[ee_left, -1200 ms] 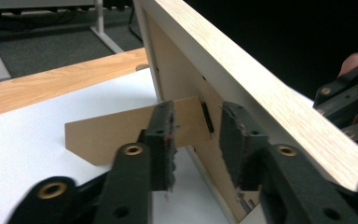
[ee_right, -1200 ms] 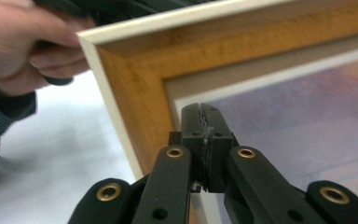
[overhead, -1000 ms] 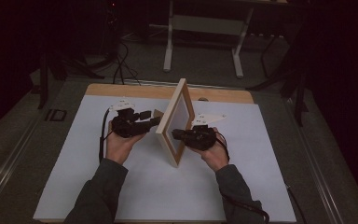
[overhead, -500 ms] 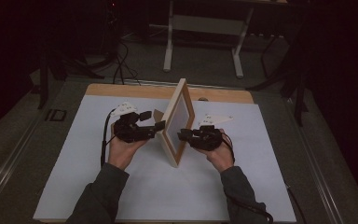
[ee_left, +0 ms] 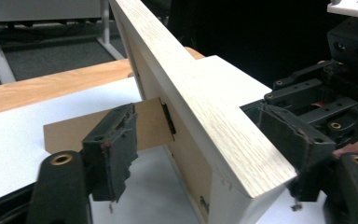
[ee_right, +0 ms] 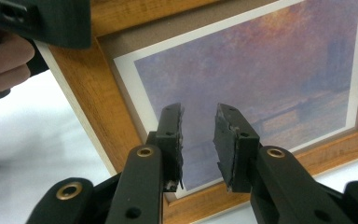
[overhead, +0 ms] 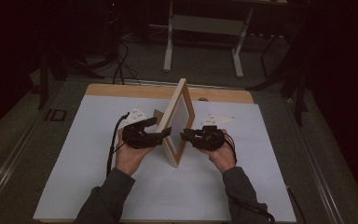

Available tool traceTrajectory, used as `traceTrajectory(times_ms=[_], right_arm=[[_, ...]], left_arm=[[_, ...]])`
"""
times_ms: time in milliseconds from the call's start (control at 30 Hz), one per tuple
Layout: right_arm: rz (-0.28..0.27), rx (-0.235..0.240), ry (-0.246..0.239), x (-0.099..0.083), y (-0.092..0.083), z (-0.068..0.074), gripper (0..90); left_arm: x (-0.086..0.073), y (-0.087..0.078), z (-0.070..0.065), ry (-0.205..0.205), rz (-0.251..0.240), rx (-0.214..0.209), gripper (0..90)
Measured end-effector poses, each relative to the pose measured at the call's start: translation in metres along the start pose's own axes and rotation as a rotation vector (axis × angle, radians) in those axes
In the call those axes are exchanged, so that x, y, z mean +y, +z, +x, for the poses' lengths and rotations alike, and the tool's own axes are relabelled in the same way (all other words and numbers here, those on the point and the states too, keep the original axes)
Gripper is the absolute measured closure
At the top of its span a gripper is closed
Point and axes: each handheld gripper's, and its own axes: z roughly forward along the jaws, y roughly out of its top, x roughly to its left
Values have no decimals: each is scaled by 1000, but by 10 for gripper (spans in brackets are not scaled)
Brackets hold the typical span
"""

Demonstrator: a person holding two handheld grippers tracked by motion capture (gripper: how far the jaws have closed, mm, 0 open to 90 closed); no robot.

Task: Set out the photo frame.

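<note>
Two grippers flank a wooden picture frame (overhead: 178,122) standing on edge on the white surface (overhead: 74,154) in the high view: left gripper (overhead: 164,132), right gripper (overhead: 185,136). Left gripper view: its fingers (ee_left: 114,151) have just opened wide, straddling the frame's edge and cardboard stand (ee_left: 98,128) without pressing. Right gripper view: fingers (ee_right: 172,135) narrowly parted, empty, facing the print.

Dim room, brightly lit tabletop

A pale oak-grain wooden picture frame (ee_left: 205,112) runs edge-on from twelve o'clock to five between spread black fingers (ee_left: 114,154). Its brown cardboard stand (ee_left: 116,128) reaches toward nine o'clock over the white surface (ee_left: 9,154).
</note>
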Motion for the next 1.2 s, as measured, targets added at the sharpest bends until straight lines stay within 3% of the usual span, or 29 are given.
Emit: traceTrajectory(times_ms=[200,400,500,767,1033,1200], right_arm=[[1,0,1,-2,1,-1,712],[6,-7,0,-4,0,-1,712],[6,-12,4,-4,-2,-3,712],[2,-24,8,-7,-6,-6,713],[2,-31,12,-8,-7,-8,713],[2,-33,12,-9,-8,-9,713]], left_arm=[[-8,10,-8,27,27,13,341],[-10,14,-14,28,16,29,514],[-10,13,-17,48,20,49,570],[-10,10,-6,8,36,59,678],[-9,3,4,8,62,57,718],[-8,-1,14,-8,75,32,730]])
